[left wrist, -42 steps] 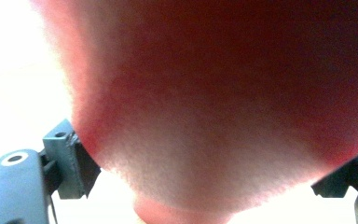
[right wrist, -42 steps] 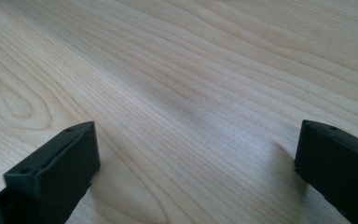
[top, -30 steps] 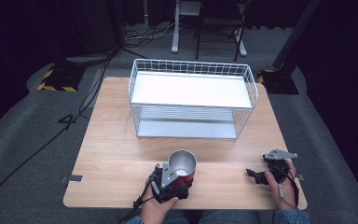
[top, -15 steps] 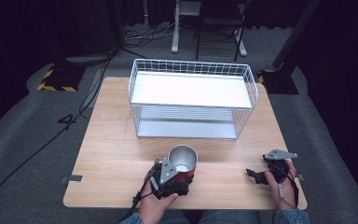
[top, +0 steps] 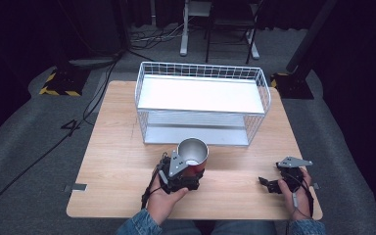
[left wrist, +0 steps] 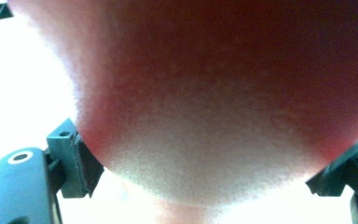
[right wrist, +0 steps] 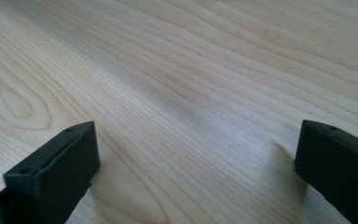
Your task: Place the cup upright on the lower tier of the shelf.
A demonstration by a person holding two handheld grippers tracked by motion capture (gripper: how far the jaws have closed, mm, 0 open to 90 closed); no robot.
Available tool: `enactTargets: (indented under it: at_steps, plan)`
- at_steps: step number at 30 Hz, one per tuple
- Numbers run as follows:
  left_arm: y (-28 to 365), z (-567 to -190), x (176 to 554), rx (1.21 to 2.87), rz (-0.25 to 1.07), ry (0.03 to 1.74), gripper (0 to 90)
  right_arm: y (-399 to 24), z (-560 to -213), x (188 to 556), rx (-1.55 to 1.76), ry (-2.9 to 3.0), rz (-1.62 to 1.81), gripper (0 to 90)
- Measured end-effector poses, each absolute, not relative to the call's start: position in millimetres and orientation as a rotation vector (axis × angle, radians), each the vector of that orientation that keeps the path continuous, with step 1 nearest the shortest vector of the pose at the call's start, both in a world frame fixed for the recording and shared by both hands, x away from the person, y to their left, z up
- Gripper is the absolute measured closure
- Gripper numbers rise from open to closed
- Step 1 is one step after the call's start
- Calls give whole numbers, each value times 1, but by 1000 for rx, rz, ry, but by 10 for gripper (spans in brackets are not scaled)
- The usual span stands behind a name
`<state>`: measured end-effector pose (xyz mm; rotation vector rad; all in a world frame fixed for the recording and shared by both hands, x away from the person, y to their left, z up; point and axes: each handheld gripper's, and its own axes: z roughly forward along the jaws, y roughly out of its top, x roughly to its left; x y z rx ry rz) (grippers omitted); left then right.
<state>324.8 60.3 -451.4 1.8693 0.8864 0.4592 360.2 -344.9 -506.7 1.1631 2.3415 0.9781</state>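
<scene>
Red metal cup (top: 194,156), silver interior, upright and open, clamped in left gripper (top: 188,171) before wire basket (top: 201,104).

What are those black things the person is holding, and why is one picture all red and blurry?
They are hand-held claws with two black jaws each, one in each hand. One camera looks down from above the wooden table. There you see a white wire rack and the left claw gripping a red cup that is shiny inside. Each claw also carries a tiny camera. The left one sits right against the cup, so it looks red and blurry. The right claw is open over bare wood, holding nothing.
</scene>
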Motion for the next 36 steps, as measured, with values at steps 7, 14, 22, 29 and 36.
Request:
enactTargets:
  at_steps: [7, 14, 22, 29, 36]
  plan:
    - [60, -454, 344, 1868, 496, 913, 162, -345, -507, 360, 1163, 2341, 978, 0]
    - [58, -460, 363, 1862, 511, 943, 162, -345, -507, 360, 1163, 2341, 978, 0]
    - [56, -463, 383, 1852, 507, 958, 162, -345, -507, 360, 1163, 2341, 978, 0]
    - [51, -462, 403, 1840, 525, 975, 161, -345, -507, 360, 1164, 2342, 978, 0]
    - [50, -464, 424, 1828, 519, 1002, 162, -345, -507, 360, 1163, 2342, 978, 0]
